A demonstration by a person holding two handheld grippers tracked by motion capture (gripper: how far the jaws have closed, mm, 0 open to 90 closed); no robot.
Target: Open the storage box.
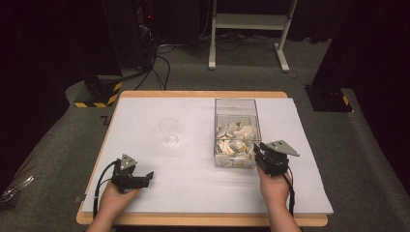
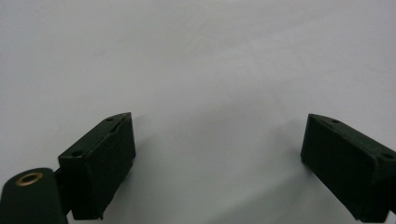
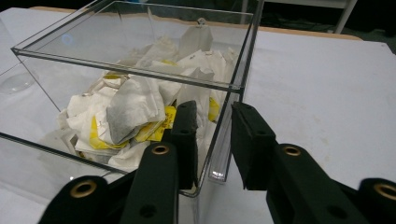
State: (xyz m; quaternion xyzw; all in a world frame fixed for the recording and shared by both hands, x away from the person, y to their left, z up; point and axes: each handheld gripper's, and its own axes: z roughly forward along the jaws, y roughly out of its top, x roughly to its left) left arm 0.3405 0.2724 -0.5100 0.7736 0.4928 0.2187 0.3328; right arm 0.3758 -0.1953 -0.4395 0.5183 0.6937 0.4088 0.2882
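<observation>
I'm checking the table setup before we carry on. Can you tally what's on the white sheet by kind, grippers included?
Clear plastic box of tea bags: 1 (bags piled, too many to count)
Clear drinking glass: 1
Handheld grippers: 2, left gripper and right gripper
Total: 4

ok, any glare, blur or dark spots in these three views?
High view: room beyond the white table sheet is nearly black. Left gripper view: soft focus, faint shadows under the black jaws. Right gripper view: reflections streak the clear plastic box holding tea bags; near jaws blurred.
</observation>
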